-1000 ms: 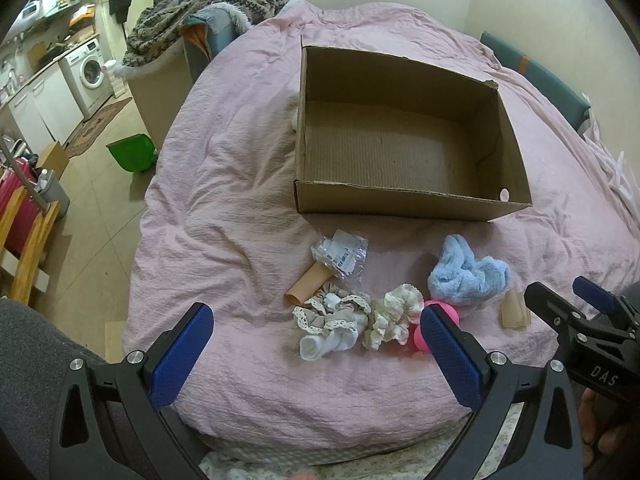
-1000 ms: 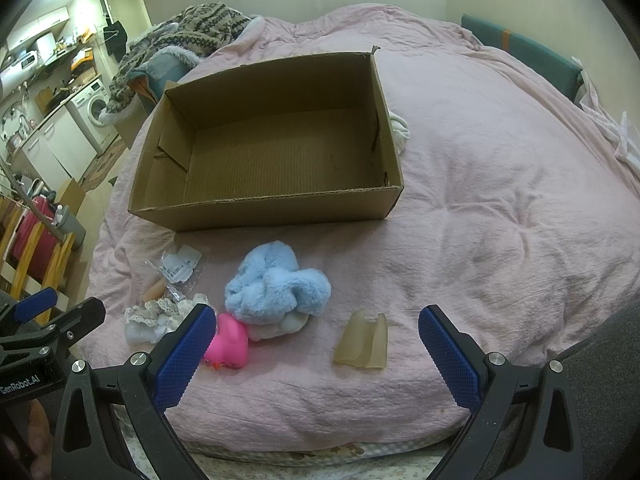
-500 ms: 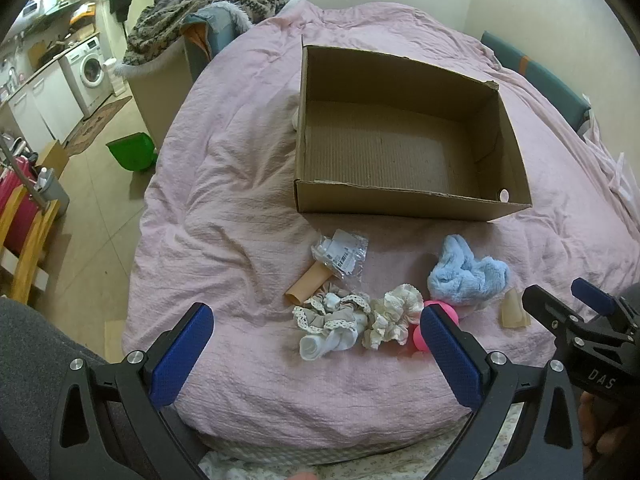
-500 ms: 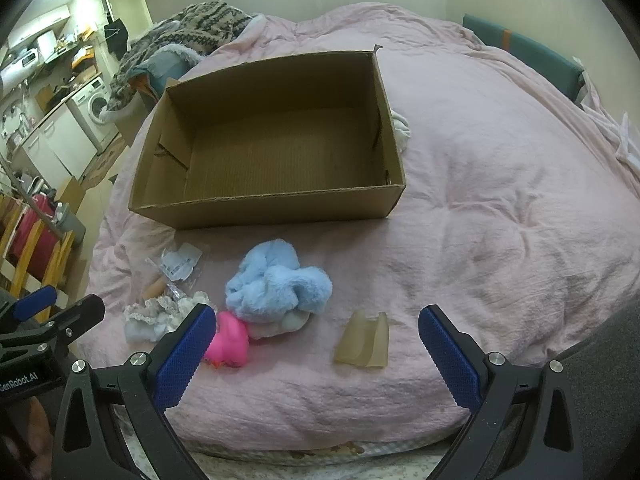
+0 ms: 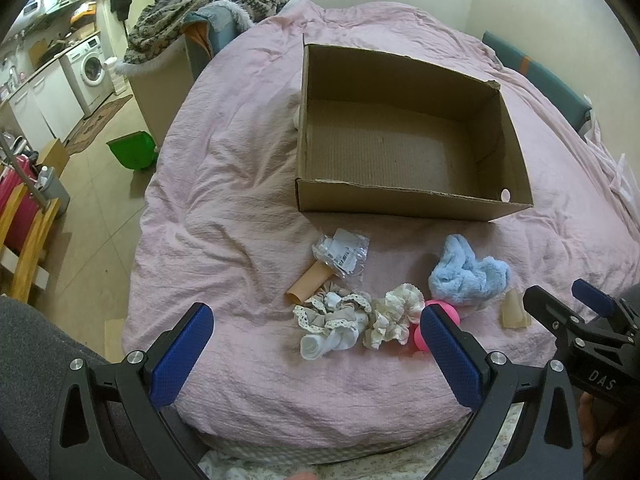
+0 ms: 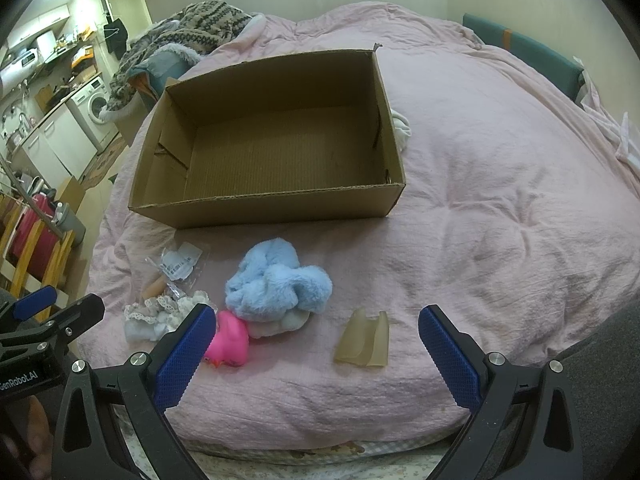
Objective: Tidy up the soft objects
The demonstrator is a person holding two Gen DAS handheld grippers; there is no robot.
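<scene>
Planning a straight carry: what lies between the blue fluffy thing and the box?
Only bare pink bedcover separates the blue fluffy thing from the box; the right wrist view shows it.

Both wrist views look forward and down over the foot of the bed (image 5: 224, 184) — the left from left of the right claw (image 5: 568, 304). Both share the cardboard box (image 6: 280, 204), well ahead of each claw.

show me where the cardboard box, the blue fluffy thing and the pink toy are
cardboard box (image 6: 280, 207), right wrist view, on its near outer wall
blue fluffy thing (image 6: 276, 284), right wrist view, on the middle of the fluff
pink toy (image 6: 232, 340), right wrist view, on its rounded body
</scene>
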